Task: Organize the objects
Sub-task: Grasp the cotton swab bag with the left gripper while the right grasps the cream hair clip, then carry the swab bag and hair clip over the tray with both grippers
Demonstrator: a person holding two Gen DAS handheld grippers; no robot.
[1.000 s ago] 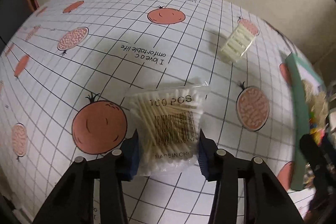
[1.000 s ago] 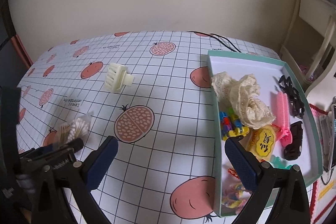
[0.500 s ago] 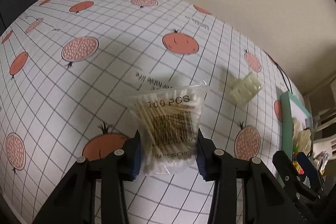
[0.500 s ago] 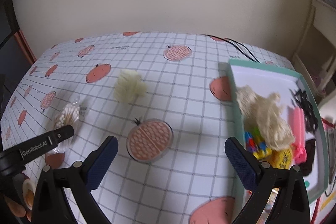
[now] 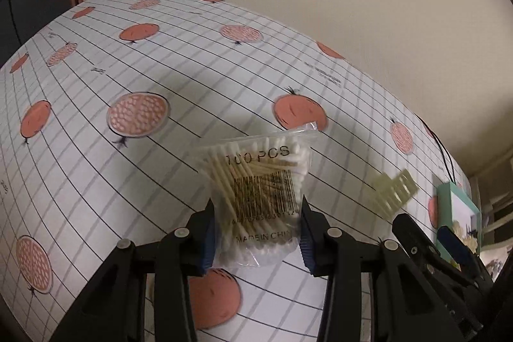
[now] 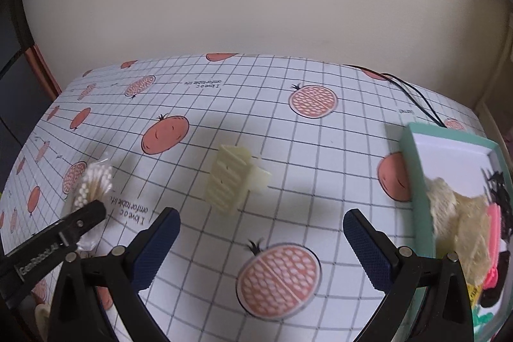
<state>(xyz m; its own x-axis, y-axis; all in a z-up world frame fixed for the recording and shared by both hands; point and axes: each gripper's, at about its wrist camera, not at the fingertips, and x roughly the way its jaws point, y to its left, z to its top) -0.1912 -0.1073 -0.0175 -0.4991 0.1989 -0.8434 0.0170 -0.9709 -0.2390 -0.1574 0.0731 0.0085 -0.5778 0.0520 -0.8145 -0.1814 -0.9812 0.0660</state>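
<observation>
Left wrist view looks down on one large table [image 5: 96,124] under a smooth white cloth printed with a black grid and orange fruit, some whole, some cut open. One mint-green tray [image 6: 413,169], shallow and rectangular with a white floor, sits at the table's right edge. Inside it lie a heap of cream lace [image 6: 458,213], a pink ridged hair clip [image 6: 495,233] and a black claw clip [image 6: 498,188]; the other small items are too blurred to name. One cream plastic hair clip [image 6: 232,181], blocky with slanted ribs, rests alone on the cloth in mid-table, well apart from the tray. One clear plastic bag of cotton swabs [image 5: 261,197], printed "100 PCS" above a barcode, is raised above the cloth. The left gripper [image 5: 256,237] has its two blue-padded fingers pressed against the bag's lower sides, gripping it, and tilts forward over the table. The right gripper [image 6: 259,241] hovers over the cloth with its two fingers spread wide and nothing between them, pointing toward the cream hair clip. A thin black cable [image 6: 413,95] trails across the far right corner.
</observation>
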